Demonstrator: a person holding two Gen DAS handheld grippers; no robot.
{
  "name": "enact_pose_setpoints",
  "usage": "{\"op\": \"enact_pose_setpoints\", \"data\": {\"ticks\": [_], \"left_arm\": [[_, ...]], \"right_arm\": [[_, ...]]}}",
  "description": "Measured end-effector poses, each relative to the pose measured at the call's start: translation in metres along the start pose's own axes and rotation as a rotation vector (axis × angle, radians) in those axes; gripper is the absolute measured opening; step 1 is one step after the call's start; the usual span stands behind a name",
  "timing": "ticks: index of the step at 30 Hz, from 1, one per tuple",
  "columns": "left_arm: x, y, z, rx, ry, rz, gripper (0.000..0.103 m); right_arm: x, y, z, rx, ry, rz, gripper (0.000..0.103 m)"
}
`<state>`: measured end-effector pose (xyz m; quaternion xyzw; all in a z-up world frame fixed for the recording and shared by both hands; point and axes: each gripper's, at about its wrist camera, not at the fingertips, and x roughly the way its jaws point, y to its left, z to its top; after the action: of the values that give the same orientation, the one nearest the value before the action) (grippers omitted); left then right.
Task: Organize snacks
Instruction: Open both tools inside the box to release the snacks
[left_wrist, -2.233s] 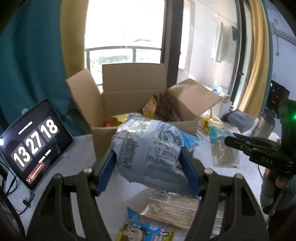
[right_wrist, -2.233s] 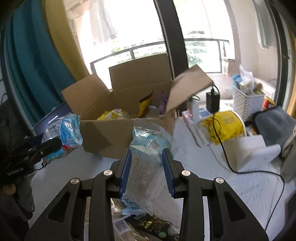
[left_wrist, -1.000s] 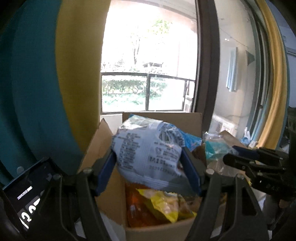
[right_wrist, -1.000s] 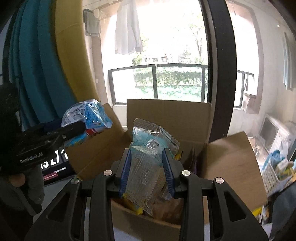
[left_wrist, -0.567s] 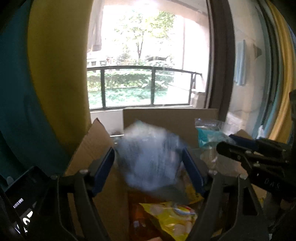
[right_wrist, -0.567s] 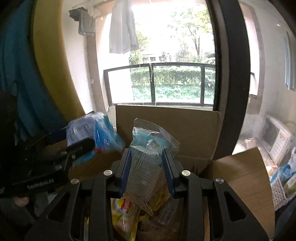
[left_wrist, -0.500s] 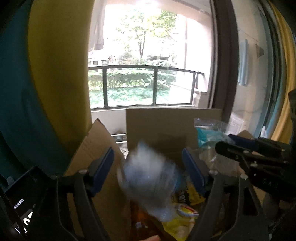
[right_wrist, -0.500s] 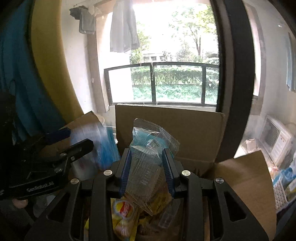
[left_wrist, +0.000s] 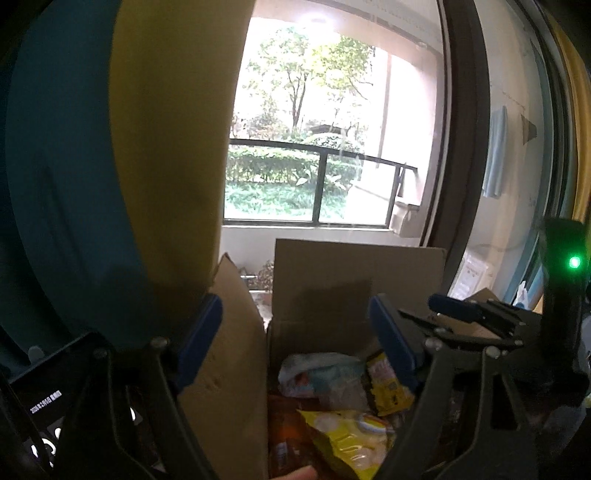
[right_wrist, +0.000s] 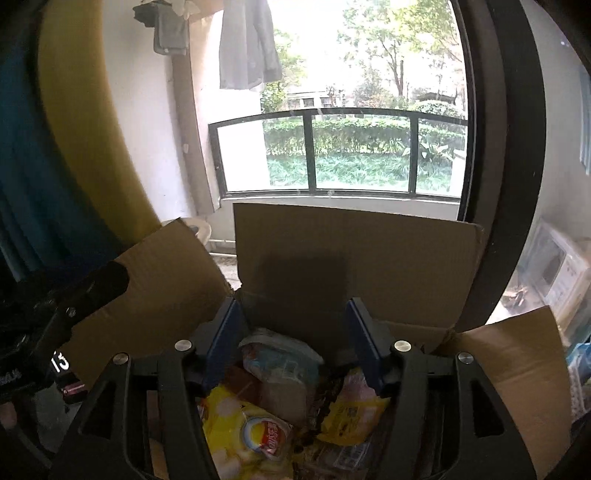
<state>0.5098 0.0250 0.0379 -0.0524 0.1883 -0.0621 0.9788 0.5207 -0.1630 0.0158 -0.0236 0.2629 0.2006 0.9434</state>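
Daylight pours through a tall window with a dark metal railing (right_wrist: 332, 114), green hedges beyond it, and a smooth mustard-yellow curtain (left_wrist: 166, 147) hanging to the left of the glass.

Below the window stands an open cardboard box (right_wrist: 351, 251), plain brown corrugated board with stiff flat flaps raised at the back and splayed to either side. Inside the box lie the snacks: a crinkly pale blue-and-white snack bag (right_wrist: 280, 358) near the back wall, a glossy yellow chip bag (right_wrist: 243, 435) in front of it, and a smaller yellow packet (right_wrist: 351, 417) to its right, all of soft, wrinkled film.

The left gripper (left_wrist: 295, 339) hovers above the box's left side, its blue-padded jaws spread wide and opening, with nothing between them; the pale bag (left_wrist: 321, 373) lies loose in the box below. The right gripper (right_wrist: 293, 332) hangs over the middle of the box, its jaws also parted and opening, clear of the packets beneath.

Left of the box, a dark tablet screen (left_wrist: 44, 406) shows white digits.
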Motion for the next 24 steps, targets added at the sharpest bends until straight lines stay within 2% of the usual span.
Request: {"op": "enact_pose_setpoints", "data": {"ticks": [12,24], "left_arm": [[-0.04,-0.016,-0.01,0.015,-0.001,-0.029,0.083],[-0.12,-0.027,-0.012,0.055,-0.058,-0.032,0.084]], "right_arm": [[-0.064,0.019,-0.005,-0.03,-0.03,-0.025,0.063],[-0.128,0.039,-0.021,-0.03,-0.069,-0.012,0.063]]}}
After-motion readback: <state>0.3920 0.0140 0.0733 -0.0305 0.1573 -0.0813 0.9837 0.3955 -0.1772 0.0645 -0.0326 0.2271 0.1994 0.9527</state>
